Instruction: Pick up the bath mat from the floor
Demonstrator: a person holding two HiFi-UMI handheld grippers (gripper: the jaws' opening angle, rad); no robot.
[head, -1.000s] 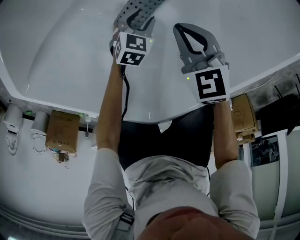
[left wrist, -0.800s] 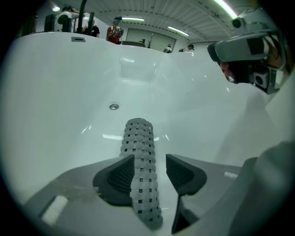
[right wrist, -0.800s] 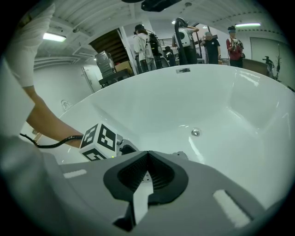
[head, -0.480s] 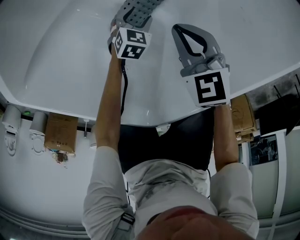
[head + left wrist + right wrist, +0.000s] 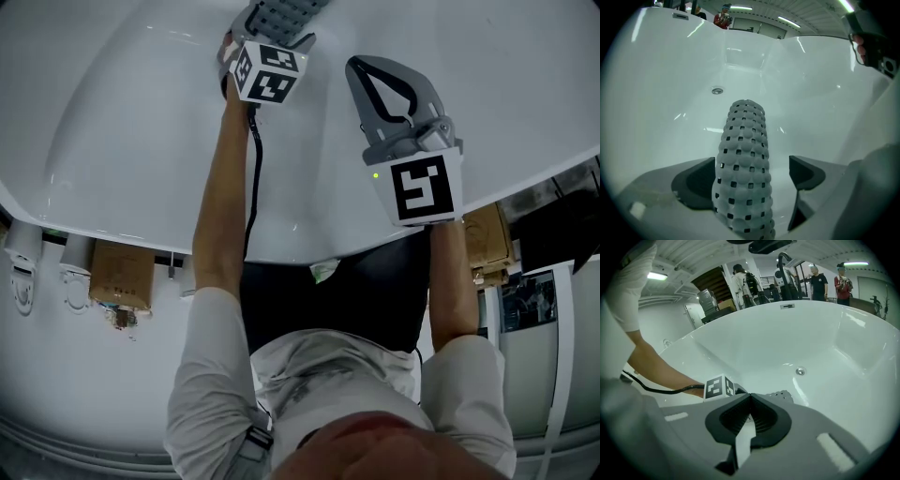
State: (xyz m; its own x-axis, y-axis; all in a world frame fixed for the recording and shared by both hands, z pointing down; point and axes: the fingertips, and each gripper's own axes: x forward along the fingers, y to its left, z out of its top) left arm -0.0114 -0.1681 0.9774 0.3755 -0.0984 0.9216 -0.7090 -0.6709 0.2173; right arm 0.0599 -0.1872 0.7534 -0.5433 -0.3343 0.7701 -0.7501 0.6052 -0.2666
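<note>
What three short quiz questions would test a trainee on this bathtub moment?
1. True or false: the right gripper is shut and empty.
2. What stands between the left gripper's jaws? A) towel B) grey bath mat C) sponge
3. Fill in: the mat is inside a white ____.
Key: 1 true. 2 B; those jaws have just been opening and do not press it. 3 bathtub.

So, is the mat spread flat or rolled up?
Rolled up: the bath mat shows as a narrow rounded tube, its holed surface curving away on both sides, not flat on the bathtub floor.
</note>
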